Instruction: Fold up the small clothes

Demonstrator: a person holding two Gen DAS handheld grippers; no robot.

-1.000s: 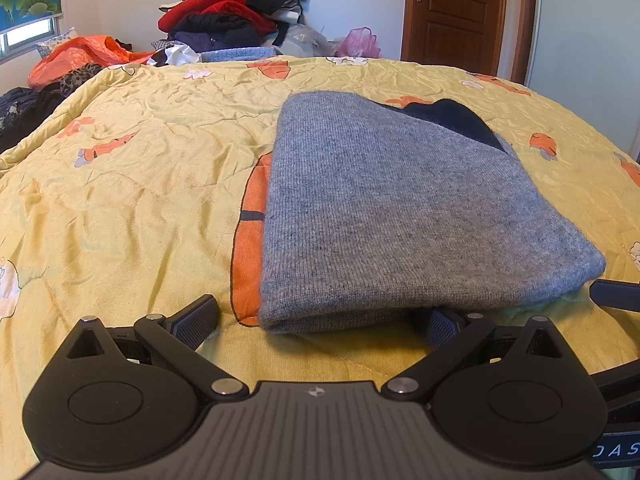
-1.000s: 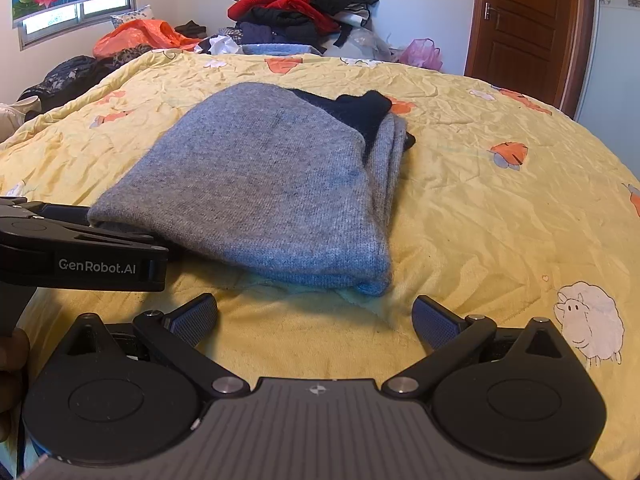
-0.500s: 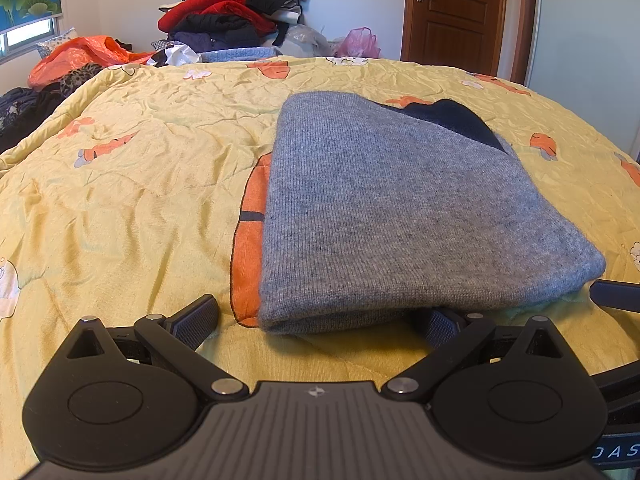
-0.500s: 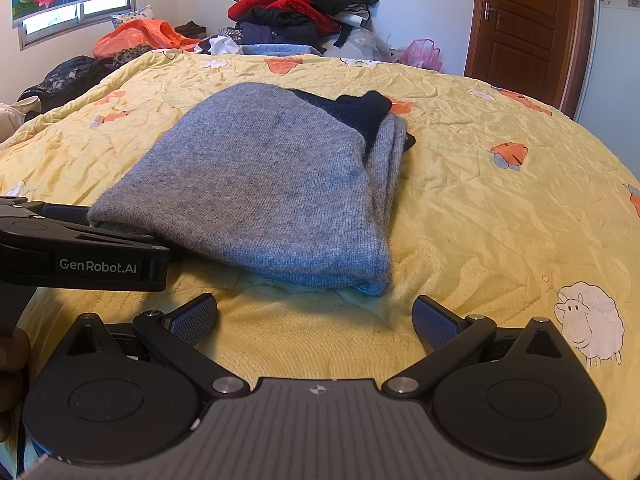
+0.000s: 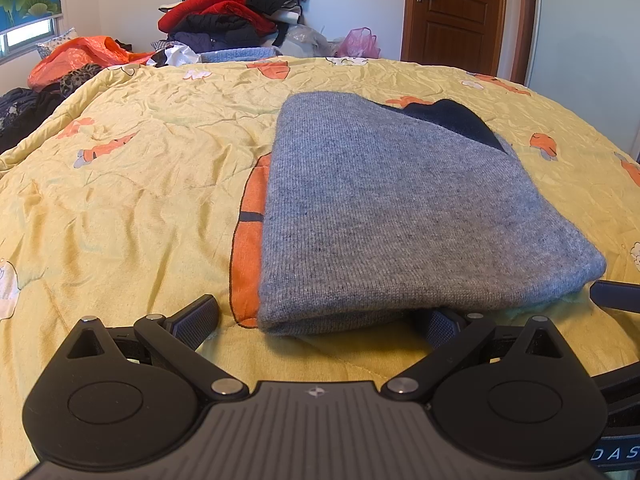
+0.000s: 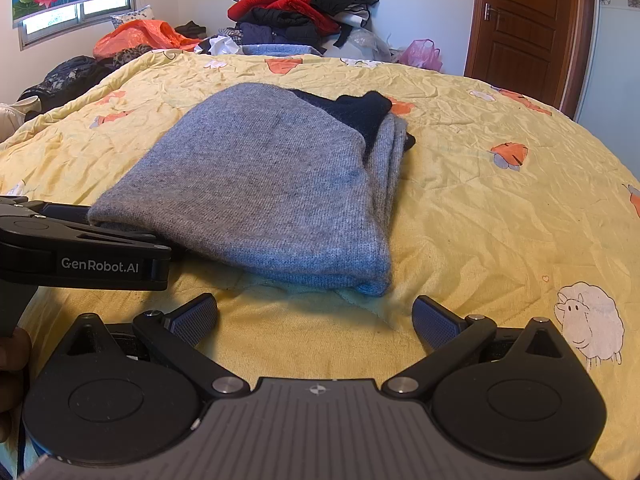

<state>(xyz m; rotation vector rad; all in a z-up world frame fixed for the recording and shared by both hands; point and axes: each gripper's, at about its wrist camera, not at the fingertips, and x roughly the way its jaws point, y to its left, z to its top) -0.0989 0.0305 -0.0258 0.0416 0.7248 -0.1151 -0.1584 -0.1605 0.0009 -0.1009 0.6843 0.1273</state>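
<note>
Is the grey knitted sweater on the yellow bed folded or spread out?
Folded. The grey knitted sweater lies as a compact rectangle, with stacked layers showing along its right edge.

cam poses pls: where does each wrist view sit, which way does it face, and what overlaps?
Left wrist: low at the bed's near edge, facing across the yellow quilt toward the door; the folded grey sweater lies ahead-right; own left tongs open, the right-hand finger tucked under the sweater's near edge.
Right wrist: to the right of the left one, same heading; sweater ahead-left; own right tongs open, left tongs' body and a bit of hand at left.
Shared: sweater, quilt, clothes pile, door.
</note>
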